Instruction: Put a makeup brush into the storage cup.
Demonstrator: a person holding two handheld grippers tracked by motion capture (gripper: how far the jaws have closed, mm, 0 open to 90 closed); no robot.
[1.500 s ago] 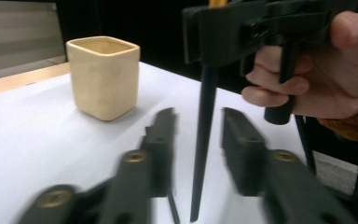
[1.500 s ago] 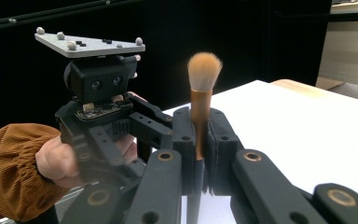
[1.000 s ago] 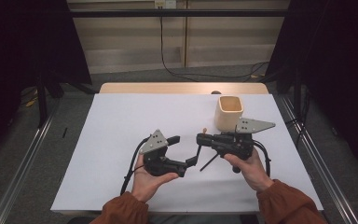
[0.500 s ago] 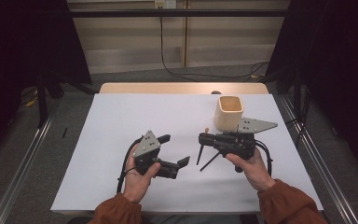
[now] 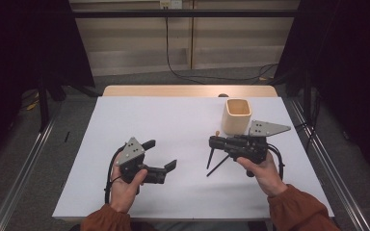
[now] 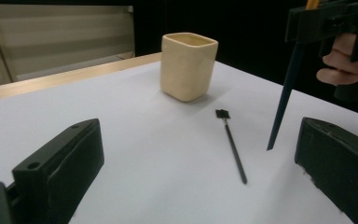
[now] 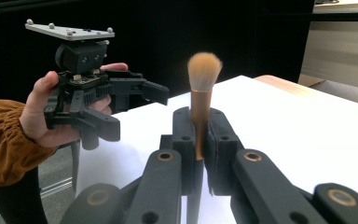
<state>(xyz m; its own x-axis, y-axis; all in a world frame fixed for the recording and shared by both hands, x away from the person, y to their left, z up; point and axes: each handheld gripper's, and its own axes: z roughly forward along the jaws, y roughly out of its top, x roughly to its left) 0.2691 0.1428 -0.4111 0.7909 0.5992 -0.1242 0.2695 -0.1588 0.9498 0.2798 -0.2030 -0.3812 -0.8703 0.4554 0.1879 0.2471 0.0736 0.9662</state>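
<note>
White table surface [image 5: 173,120]: left half and far centre lay bare, open to passage. Obstacles: cream square-sided cup [image 5: 236,115], upright, right of centre towards the far edge; thin black stick with a small flat head [image 6: 231,145], flat on the surface near the cup.

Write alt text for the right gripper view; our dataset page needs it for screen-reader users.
Right tongs clamp the handle of a makeup brush, its tan bristles upward. Beyond, at left, a hand in an orange sleeve holds the left tongs open over a white table.
</note>
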